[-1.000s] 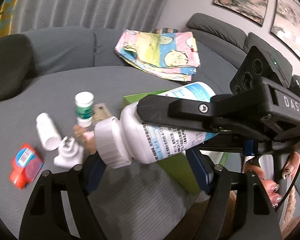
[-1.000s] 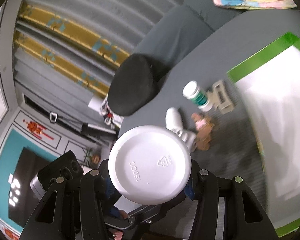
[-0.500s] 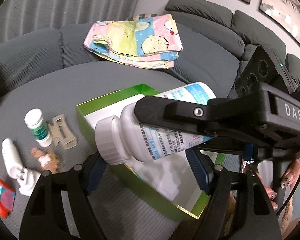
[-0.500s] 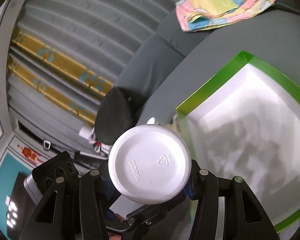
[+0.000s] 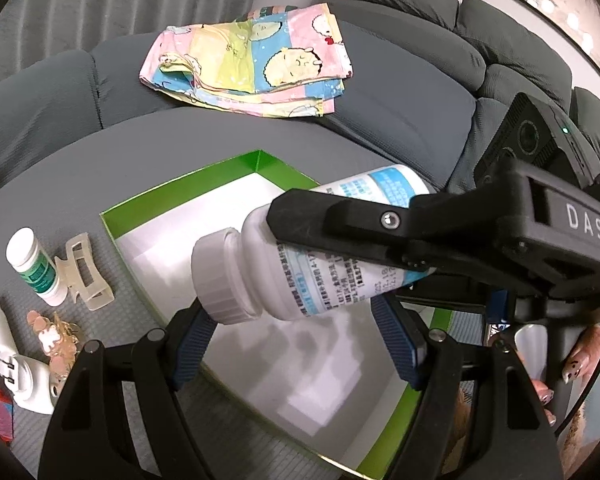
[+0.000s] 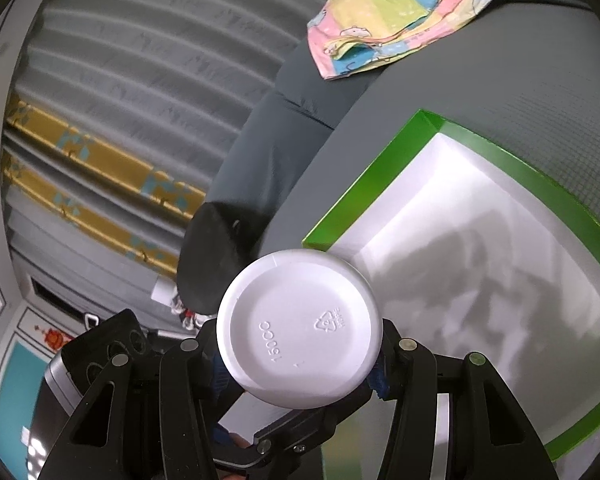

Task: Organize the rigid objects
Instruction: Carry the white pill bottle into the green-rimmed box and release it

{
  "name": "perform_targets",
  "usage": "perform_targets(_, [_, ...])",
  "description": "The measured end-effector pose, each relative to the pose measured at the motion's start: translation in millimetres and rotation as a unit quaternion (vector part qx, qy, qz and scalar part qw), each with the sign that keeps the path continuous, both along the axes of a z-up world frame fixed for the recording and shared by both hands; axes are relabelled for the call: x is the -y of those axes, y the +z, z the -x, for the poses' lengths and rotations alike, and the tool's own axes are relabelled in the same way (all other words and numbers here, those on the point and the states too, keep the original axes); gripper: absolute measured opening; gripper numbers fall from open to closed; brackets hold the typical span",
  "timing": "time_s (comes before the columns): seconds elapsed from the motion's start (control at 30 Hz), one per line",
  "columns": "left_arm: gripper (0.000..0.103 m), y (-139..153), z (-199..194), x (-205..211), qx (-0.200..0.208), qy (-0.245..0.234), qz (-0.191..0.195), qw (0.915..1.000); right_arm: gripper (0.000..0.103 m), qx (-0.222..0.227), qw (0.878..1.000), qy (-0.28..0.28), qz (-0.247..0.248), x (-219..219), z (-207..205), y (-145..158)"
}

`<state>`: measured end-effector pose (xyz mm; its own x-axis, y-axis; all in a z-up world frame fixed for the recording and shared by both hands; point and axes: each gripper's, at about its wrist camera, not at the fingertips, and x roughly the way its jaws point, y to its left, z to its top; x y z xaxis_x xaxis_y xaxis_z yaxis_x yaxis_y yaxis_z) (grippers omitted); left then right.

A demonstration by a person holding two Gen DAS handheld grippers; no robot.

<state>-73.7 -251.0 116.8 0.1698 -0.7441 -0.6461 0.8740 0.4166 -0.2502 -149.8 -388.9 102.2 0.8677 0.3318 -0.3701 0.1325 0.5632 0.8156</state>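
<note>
While a grey sofa carrying a folded cartoon-print cloth curves behind it, the grey ribbed tabletop bears an open green box with a white floor. Over this box the right gripper has its fingers clamped on a white pill bottle with blue-printed label and ribbed cap, held tilted. The left gripper stands open beneath it.
</note>
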Motion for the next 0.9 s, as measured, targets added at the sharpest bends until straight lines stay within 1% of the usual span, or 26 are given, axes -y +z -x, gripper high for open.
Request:
perform_targets(0.23, [0.075, -6, 0, 13, -0.012, -0.007, -0.012, 0.9998, 0.055, -0.012, 1.0, -0.012, -0.008, 8, 6, -7])
perform_targets(0.37, [0.077, -12, -1, 21, -0.021, -0.002, -0.023, 0.9995, 0.055, -0.033, 0.999, -0.024, -0.011, 13, 6, -13])
perform_targets(0.53, [0.077, -10, 1, 19, -0.017, 0.007, -0.026, 0.9995, 0.056, -0.055, 0.998, -0.042, -0.004, 14, 6, -16])
perform_targets(0.6, [0.078, -6, 1, 14, -0.007, 0.019, -0.028, 0.9994, 0.067, -0.061, 0.997, -0.05, -0.001, 13, 7, -15])
perform_targets(0.63, [0.078, -5, 1, 11, -0.005, 0.022, -0.026, 0.9994, 0.079, -0.062, 0.996, -0.058, 0.003, 13, 8, -14])
perform_targets(0.67, [0.082, -2, 0, 6, -0.008, 0.023, -0.021, 0.9995, 0.083, -0.064, 0.995, -0.071, 0.011, 12, 10, -11])
perform_targets(0.73, [0.086, 3, -1, -5, -0.015, 0.027, -0.008, 0.9995, 0.083, -0.06, 0.994, -0.09, 0.032, 9, 15, -5])
perform_targets(0.77, [0.086, 6, -1, -11, -0.013, 0.031, -0.003, 0.9994, 0.083, -0.057, 0.993, -0.094, 0.04, 7, 16, 0])
perform_targets(0.9, [0.086, 19, 1, -33, 0.006, 0.049, 0.005, 0.9988, 0.083, -0.044, 0.994, -0.083, 0.057, -7, 15, 11])
